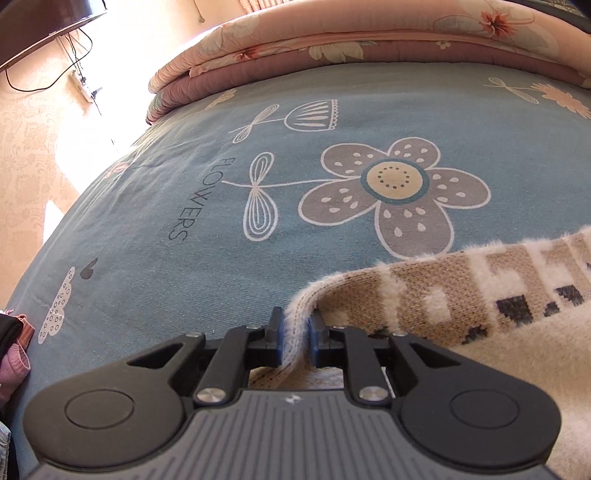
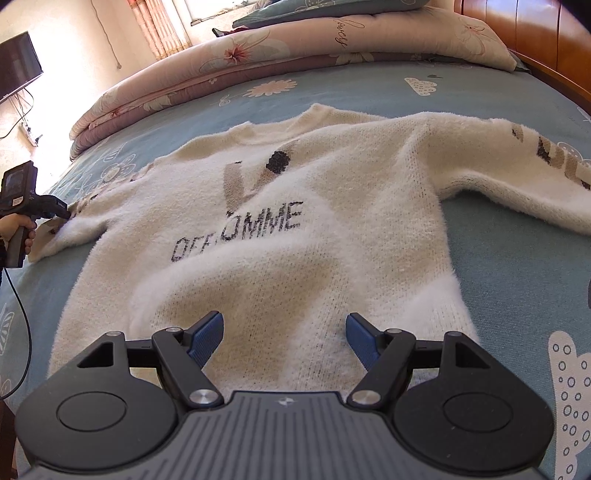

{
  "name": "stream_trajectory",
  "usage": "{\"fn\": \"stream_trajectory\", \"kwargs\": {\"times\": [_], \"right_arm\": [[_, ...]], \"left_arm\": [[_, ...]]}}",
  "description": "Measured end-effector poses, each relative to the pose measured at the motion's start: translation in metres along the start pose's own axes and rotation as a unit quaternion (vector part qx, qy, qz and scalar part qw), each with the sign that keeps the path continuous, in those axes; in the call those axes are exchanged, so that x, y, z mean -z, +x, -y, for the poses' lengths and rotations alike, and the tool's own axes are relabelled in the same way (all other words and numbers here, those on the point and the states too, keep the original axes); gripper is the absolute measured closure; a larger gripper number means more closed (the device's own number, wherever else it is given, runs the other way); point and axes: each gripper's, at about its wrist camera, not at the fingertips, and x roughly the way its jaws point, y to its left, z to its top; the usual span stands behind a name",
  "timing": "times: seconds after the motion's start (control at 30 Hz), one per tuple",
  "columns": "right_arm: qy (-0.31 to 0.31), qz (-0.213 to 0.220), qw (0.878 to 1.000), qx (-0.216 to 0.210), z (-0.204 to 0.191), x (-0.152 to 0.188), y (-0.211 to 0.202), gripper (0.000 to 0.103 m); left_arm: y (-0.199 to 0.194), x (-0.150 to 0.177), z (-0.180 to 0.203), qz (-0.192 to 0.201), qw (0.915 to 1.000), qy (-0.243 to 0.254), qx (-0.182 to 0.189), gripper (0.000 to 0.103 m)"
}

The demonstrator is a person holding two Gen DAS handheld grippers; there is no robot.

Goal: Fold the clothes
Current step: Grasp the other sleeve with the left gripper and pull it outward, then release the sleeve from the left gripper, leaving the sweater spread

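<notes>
Now the sweater (image 2: 280, 236) lies flat mid-bed, collar toward the quilt (image 2: 229, 59). Nearer its sleeve (image 1: 295, 332), the left gripper (image 1: 296, 332) has narrow jaws around the cuff; right gripper (image 2: 284, 339) hovers wide-jawed, empty, over the hem.

The sweater (image 2: 295, 206) is a fuzzy cream knit, its sleeve (image 1: 443, 295) showing coarser tan and dark stitches. The bedsheet (image 1: 184, 206) is matt blue woven cotton with printed flowers. At the upper edge, the quilt (image 2: 258, 48) is soft pink stitched cloth. The headboard (image 2: 535, 33), upper right, is glossy varnished wood. Both grippers (image 1: 297, 328) (image 2: 284, 332) are matt black plastic with ribbed blue pads (image 2: 207, 336) and shiny metal rivets (image 2: 203, 397).
</notes>
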Motion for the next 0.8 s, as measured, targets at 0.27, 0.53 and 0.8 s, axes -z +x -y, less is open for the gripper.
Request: {"fn": "stream_trajectory", "kwargs": {"times": [0.27,0.53,0.8], "right_arm": [[-0.005,0.013,1.0,-0.001,-0.004,-0.004,-0.013,0.026],[0.0,0.048,0.999,-0.008,-0.003,0.0,-0.051,0.026],[0.029,0.082,0.996,-0.021,0.005,0.016,-0.089,0.025]], "left_arm": [[-0.022,0.001,-0.019,0.011,0.9994,-0.033,0.001,0.069],[-0.067,0.009,-0.045,0.012,0.999,-0.04,-0.014,0.064],[-0.136,0.042,-0.036,0.032,0.9955,-0.048,0.076,0.055]]}}
